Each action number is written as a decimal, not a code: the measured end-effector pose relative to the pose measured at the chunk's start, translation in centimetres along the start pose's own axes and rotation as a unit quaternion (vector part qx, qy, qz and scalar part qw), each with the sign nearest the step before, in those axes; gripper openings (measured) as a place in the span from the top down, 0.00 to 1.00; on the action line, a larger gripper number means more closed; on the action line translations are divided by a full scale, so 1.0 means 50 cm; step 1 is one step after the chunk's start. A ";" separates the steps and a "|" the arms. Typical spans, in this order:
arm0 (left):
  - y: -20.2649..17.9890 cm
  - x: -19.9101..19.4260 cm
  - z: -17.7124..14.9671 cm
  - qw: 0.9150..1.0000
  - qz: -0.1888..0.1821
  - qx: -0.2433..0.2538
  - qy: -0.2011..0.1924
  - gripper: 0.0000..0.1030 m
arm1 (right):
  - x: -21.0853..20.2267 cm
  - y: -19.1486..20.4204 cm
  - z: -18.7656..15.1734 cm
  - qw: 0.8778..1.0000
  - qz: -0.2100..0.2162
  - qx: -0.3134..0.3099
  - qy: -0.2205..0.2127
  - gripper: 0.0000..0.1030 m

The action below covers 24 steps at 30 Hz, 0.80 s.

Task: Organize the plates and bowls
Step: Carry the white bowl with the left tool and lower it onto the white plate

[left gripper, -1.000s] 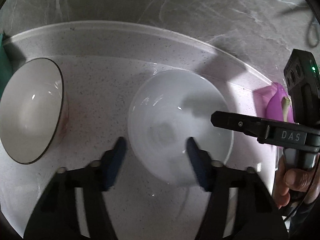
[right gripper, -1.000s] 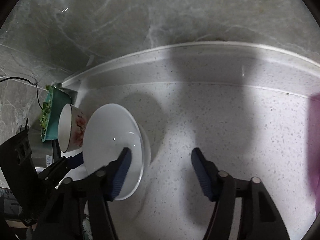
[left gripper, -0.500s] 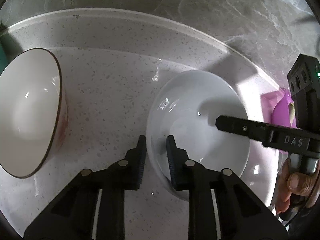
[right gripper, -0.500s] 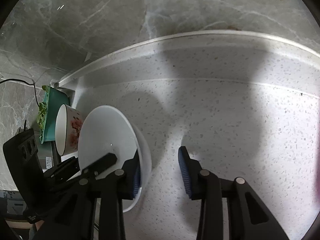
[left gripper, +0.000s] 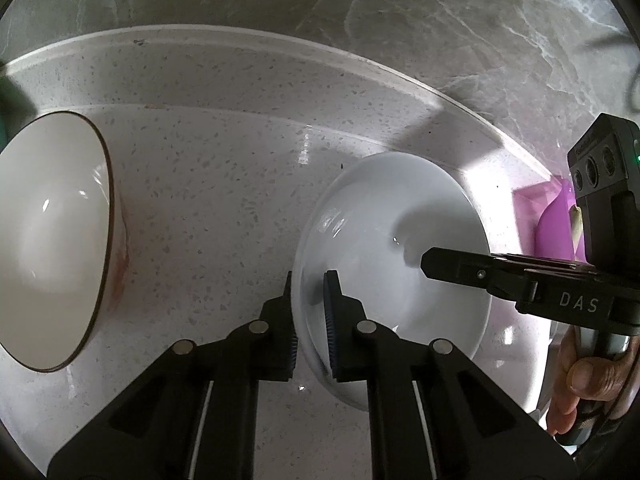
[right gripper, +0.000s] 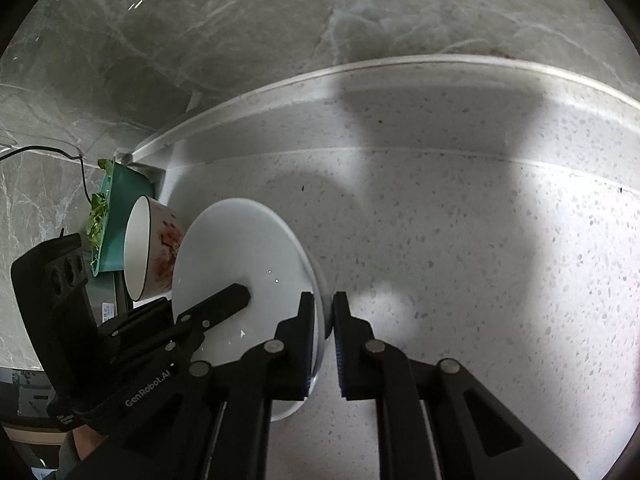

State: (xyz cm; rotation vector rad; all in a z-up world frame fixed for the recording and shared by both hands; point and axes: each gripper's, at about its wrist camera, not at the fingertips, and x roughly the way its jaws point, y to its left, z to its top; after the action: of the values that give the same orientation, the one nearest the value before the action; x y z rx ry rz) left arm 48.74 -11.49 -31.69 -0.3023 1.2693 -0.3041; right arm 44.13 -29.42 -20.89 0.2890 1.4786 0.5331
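Both hand-held grippers were clamped on opposite edges of the same shallow, glossy white ceramic bowl [left gripper: 392,280], which sat on the pale speckled stone counter [left gripper: 224,184]. Seen from its own camera, the left gripper [left gripper: 309,312] had its blue-padded black fingers pinched on the bowl's left rim, one finger outside the wall and one inside, with only the thin rim between them. The right gripper [right gripper: 323,340] gripped the far rim in the same manner, its jaws just finishing closing, the inner finger over the bowl's basin and the outer one against the counter side. In the left view the right gripper [left gripper: 430,260] reached in from the right edge, and a hand [left gripper: 588,384] wrapped its handle, partly cut off by the frame. Well to the left stood a second, deeper white bowl with a dark rim and red pattern [right gripper: 154,248], apart from the gripped one. Behind it a teal tray holding green leaves [right gripper: 120,208] was half hidden. A purple object [left gripper: 554,224] at the right was mostly blocked and could not be identified.
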 end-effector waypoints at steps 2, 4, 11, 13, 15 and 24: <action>-0.003 -0.007 -0.001 1.000 -0.001 0.001 0.000 0.91 | -0.007 0.000 -0.003 1.000 -0.001 0.002 -0.003 0.89; -0.009 -0.013 -0.004 1.000 -0.002 0.004 0.000 0.91 | -0.013 0.002 -0.005 1.000 -0.001 0.003 -0.007 0.89; -0.042 -0.045 -0.021 1.000 -0.019 0.010 0.004 0.91 | -0.054 0.002 -0.027 1.000 -0.004 0.012 -0.020 0.88; -0.061 -0.058 -0.031 1.000 -0.025 0.015 0.004 0.91 | -0.075 0.001 -0.043 0.999 -0.005 0.016 -0.027 0.88; -0.084 -0.074 -0.044 0.999 -0.029 0.024 0.002 0.91 | -0.099 0.002 -0.064 0.999 -0.009 0.018 -0.034 0.88; -0.208 -0.150 -0.163 0.995 -0.056 0.081 0.009 0.91 | -0.215 -0.024 -0.215 0.997 -0.011 0.043 -0.065 0.88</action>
State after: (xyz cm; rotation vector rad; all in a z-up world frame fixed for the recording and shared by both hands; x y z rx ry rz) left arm 38.33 -18.62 -23.26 -0.2320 1.2401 -0.5032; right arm 33.66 -37.34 -13.16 0.3673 1.3785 0.4258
